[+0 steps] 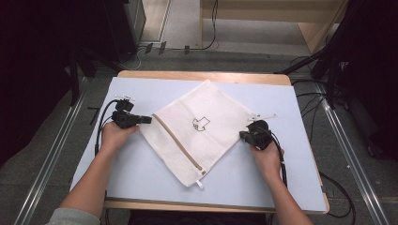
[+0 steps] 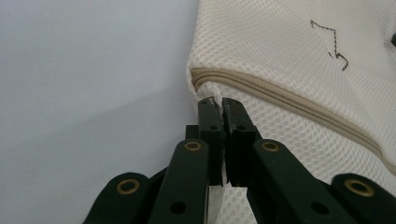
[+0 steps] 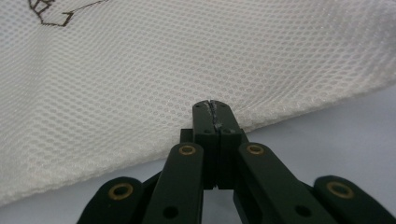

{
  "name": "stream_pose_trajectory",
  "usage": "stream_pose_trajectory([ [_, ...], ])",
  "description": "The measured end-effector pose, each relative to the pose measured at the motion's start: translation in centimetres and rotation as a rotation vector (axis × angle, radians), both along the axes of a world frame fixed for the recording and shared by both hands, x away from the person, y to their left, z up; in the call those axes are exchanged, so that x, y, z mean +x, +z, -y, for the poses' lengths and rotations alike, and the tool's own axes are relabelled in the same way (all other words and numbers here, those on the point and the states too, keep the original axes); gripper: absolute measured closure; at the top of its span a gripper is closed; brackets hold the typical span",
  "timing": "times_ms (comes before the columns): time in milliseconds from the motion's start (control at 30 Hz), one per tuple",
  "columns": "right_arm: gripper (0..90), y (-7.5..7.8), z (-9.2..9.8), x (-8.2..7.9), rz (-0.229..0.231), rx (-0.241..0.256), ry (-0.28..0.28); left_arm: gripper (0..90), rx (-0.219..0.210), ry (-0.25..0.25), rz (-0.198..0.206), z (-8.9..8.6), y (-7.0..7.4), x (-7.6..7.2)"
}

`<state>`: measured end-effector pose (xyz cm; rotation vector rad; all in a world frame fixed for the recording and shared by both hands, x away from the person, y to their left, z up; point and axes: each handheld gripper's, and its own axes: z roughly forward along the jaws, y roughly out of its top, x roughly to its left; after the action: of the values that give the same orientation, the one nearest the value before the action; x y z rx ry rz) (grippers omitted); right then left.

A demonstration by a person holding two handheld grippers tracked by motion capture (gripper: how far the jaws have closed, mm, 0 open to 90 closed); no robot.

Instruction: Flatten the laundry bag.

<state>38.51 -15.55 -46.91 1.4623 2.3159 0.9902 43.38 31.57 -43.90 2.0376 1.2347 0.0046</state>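
Fingers (image 2: pixel 212 126) of your left gripper (image 1: pixel 141 120) are pinching the bag (image 1: pixel 197 126) at its left corner, just below the end of the beige zipper (image 1: pixel 178 143). Your right gripper (image 1: pixel 244 135) is pressing its jaws together on the mesh edge at the right corner. You are holding the bag flat, turned like a diamond, at the middle of the table (image 1: pixel 141 168), with a small black outline drawing (image 1: pixel 200 124) facing up at its centre.
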Motion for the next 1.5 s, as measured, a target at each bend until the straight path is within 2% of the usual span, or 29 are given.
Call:
stream_pose_trajectory([
  [100, 90.0, 0.0, 0.1, 0.7, 0.007, -0.012, -0.010, 88.3, 0.001, 0.000, 0.002, 0.4, 0.3, -1.1],
  [233, 90.0, -0.1, 0.4, 1.7, 0.023, -0.013, -0.013, 88.3, 0.028, -0.012, 0.018, 1.0, 0.8, -2.6],
  [333, 90.0, 0.0, 0.5, 2.5, 0.017, -0.022, -0.019, 88.2, 0.019, -0.011, 0.023, 1.4, 0.9, -4.0],
  [400, 90.0, -0.1, 0.5, 2.9, 0.031, -0.029, -0.020, 88.1, 0.025, -0.018, 0.024, 1.7, 0.9, -4.7],
  [433, 90.0, 0.0, 0.6, 3.6, 0.019, -0.017, -0.027, 87.8, 0.036, -0.027, 0.022, 1.8, 0.8, -5.1],
  [500, 90.0, 0.0, 0.6, 3.8, 0.014, -0.016, -0.032, 87.8, 0.035, -0.036, 0.016, 2.1, 0.7, -5.7],
  [533, 90.0, 0.1, 0.6, 4.2, 0.012, -0.026, -0.033, 87.8, 0.036, -0.039, 0.014, 2.3, 0.6, -5.9],
  [567, 90.0, 0.0, 0.5, 4.4, 0.028, -0.034, -0.032, 87.7, 0.043, -0.048, 0.010, 2.6, 0.4, -6.2],
  [633, 90.0, 0.1, 0.6, 5.1, 0.013, -0.032, -0.039, 87.6, 0.061, -0.059, 0.005, 3.0, 0.3, -6.5],
  [767, 90.0, 0.0, 0.6, 5.9, 0.031, -0.024, -0.053, 87.4, 0.048, -0.080, 0.003, 3.7, 0.2, -7.1],
  [800, 90.0, 0.0, 0.9, 6.6, 0.008, -0.003, -0.063, 87.2, 0.045, -0.081, 0.001, 3.8, 0.3, -7.2],
  [900, 90.0, 0.2, 1.0, 7.2, 0.005, 0.002, -0.071, 87.1, 0.049, -0.089, 0.005, 4.2, 0.2, -7.4],
  [1100, 90.0, 0.2, 0.9, 8.3, 0.006, 0.002, -0.077, 86.6, 0.049, -0.116, -0.015, 5.0, -0.1, -7.9],
  [1167, 90.0, 0.3, 0.9, 8.4, 0.009, -0.002, -0.086, 86.2, 0.048, -0.126, -0.019, 5.3, -0.3, -8.3],
  [1233, 90.0, 0.6, 1.1, 8.3, 0.002, 0.014, -0.096, 86.0, 0.043, -0.136, -0.026, 5.5, -0.4, -8.5],
  [1367, 90.0, 1.5, 1.3, 7.4, -0.024, 0.016, -0.073, 86.0, 0.050, -0.159, -0.029, 6.2, -0.4, -8.9],
  [1467, 90.0, 2.2, 1.3, 6.1, -0.010, 0.024, -0.045, 85.6, 0.050, -0.155, -0.029, 6.4, -0.4, -8.9],
  [1500, 90.0, 2.5, 1.3, 5.1, 0.005, 0.031, -0.028, 85.2, 0.051, -0.159, -0.030, 6.4, -0.4, -9.0],
])
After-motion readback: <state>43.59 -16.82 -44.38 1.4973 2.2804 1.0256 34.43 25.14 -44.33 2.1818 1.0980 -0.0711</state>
